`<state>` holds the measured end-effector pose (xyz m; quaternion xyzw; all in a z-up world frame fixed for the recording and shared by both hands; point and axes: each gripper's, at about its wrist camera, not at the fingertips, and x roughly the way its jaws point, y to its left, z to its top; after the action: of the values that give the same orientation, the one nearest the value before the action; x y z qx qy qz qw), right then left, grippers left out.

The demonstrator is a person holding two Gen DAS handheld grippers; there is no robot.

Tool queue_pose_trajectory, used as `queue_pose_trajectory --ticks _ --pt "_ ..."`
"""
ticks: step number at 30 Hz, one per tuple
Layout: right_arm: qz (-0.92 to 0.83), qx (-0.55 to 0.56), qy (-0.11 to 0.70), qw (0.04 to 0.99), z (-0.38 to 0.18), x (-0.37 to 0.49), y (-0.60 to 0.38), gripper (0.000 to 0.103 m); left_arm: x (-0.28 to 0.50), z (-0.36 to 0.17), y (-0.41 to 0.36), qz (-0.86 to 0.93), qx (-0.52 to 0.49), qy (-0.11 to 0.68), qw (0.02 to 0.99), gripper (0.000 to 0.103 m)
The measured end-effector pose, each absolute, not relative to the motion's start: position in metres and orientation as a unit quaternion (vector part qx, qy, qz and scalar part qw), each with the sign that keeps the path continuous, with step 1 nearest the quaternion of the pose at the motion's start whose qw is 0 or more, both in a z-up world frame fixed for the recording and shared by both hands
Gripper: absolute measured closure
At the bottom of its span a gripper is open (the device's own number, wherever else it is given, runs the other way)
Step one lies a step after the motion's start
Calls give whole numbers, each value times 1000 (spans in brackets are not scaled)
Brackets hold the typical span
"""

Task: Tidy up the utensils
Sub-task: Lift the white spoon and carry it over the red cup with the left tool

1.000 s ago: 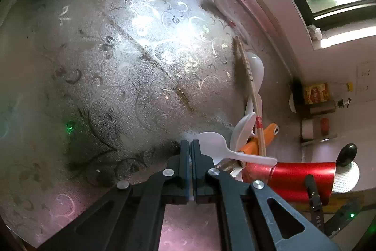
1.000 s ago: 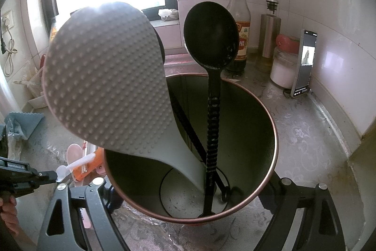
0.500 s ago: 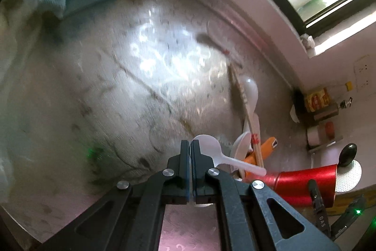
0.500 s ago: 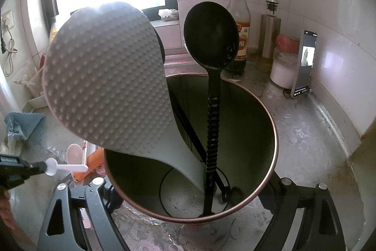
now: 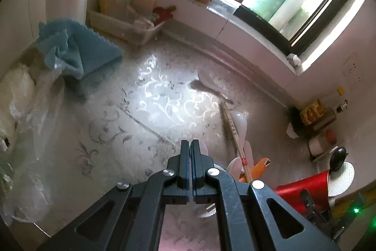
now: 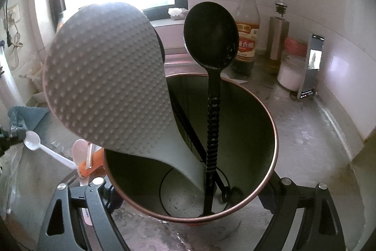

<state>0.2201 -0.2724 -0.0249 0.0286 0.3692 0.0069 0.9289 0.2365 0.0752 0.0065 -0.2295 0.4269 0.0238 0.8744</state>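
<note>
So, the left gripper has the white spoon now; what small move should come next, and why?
Probably carry the white spoon across toward the open red holder. The left gripper is shut on the spoon's bowl, with the handle pointing toward the holder, while the right gripper grips the holder, where a rice paddle and a black ladle already stand.
</note>
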Motion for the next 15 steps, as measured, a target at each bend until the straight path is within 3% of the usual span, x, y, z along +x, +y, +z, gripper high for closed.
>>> queue_pose_trajectory --ticks 15 --pt "15 21 368 929 -28 228 -283 12 215 83 56 -15 -189 336 923 102"
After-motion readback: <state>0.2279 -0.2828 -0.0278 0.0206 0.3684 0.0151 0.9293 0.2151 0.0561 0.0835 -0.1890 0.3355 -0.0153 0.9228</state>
